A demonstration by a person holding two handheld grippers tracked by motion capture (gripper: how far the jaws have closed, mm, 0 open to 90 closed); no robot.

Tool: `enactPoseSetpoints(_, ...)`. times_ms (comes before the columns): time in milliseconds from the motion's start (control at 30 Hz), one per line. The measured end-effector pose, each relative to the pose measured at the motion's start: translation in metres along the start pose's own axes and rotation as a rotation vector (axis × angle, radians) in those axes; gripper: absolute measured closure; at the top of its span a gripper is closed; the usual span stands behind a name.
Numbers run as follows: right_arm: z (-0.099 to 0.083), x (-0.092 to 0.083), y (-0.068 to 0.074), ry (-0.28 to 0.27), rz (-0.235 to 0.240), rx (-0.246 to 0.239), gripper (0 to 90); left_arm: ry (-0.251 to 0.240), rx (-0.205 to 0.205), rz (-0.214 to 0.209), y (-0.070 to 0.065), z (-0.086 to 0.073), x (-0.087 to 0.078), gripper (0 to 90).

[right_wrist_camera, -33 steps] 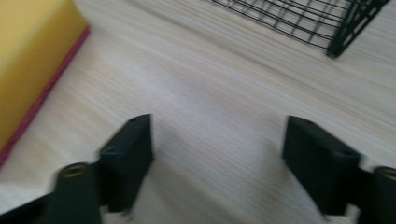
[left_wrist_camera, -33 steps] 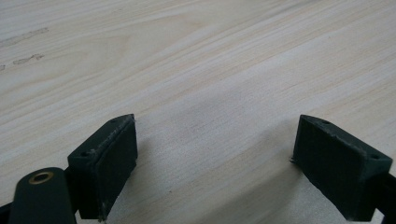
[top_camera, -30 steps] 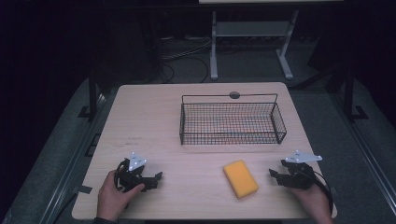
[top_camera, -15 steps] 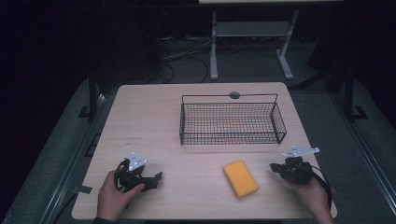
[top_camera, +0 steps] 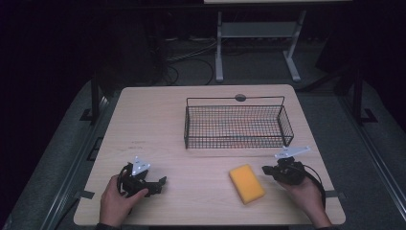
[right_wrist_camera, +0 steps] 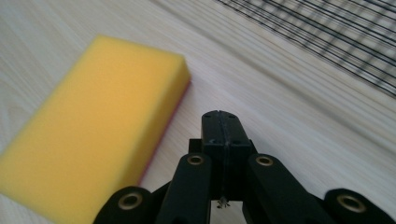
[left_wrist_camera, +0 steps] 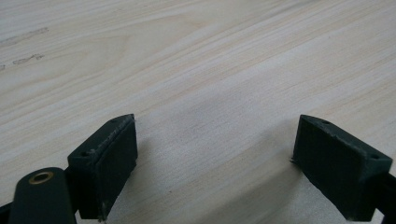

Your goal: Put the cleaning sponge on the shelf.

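Observation:
A yellow sponge [top_camera: 246, 183] lies flat on the wooden table [top_camera: 153, 120], near the front edge and right of centre. My right gripper [top_camera: 265, 169] is just to the sponge's right, pointing left at it and held in a hand. In the right gripper view its jaws [right_wrist_camera: 222, 126] are pressed together with nothing between them, and the sponge [right_wrist_camera: 88, 135] lies close ahead on the left, untouched. My left gripper [top_camera: 160, 183] rests at the front left in the other hand. It stands open [left_wrist_camera: 215, 158] over bare wood.
A black wire basket [top_camera: 234, 136] stands behind the sponge at the centre right; its mesh [right_wrist_camera: 327, 42] crosses the top right of the right gripper view. A small dark disc [top_camera: 240, 97] sits at the table's far edge. Dark floor, cables and a white stand [top_camera: 258, 38] lie beyond.
My right gripper has moved left towards the sponge and lifted a little. The left gripper, the sponge and the basket have stayed put.

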State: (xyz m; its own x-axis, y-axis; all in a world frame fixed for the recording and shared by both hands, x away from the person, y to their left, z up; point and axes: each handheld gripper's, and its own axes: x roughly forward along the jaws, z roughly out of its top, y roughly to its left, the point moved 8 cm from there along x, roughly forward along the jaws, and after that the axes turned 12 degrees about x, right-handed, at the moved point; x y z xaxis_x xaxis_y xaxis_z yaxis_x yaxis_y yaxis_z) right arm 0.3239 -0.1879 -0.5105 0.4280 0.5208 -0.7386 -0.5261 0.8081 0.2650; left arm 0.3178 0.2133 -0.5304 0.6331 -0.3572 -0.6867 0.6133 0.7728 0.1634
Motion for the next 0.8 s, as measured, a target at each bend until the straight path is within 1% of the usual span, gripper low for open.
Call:
enactPoseSetpoints(100, 0.003, 0.007, 0.007, 0.012, 0.011, -0.020, 89.8, 0.000, 0.000, 0.000, 0.000, 0.000, 0.000, 12.8)
enactPoseSetpoints(133, 0.006, 0.011, 0.012, 0.019, 0.017, -0.034, 89.8, 0.000, 0.000, 0.000, 0.000, 0.000, 0.000, 12.8)
enactPoseSetpoints(167, 0.006, 0.011, 0.012, 0.019, 0.017, -0.034, 89.8, 0.000, 0.001, 0.000, 0.000, 0.000, 0.000, 12.8)
enactPoseSetpoints(233, 0.009, 0.016, 0.016, 0.026, 0.022, -0.046, 89.8, 0.002, 0.001, -0.001, 0.000, 0.000, 0.000, 12.9)
enactPoseSetpoints(600, 0.020, 0.027, 0.023, 0.036, 0.028, -0.069, 89.8, 0.002, 0.000, -0.002, 0.000, 0.000, 0.000, 12.8)
enactPoseSetpoints(800, 0.027, 0.034, 0.029, 0.043, 0.047, -0.095, 89.8, 0.002, 0.000, -0.002, 0.000, 0.000, 0.000, 12.8)
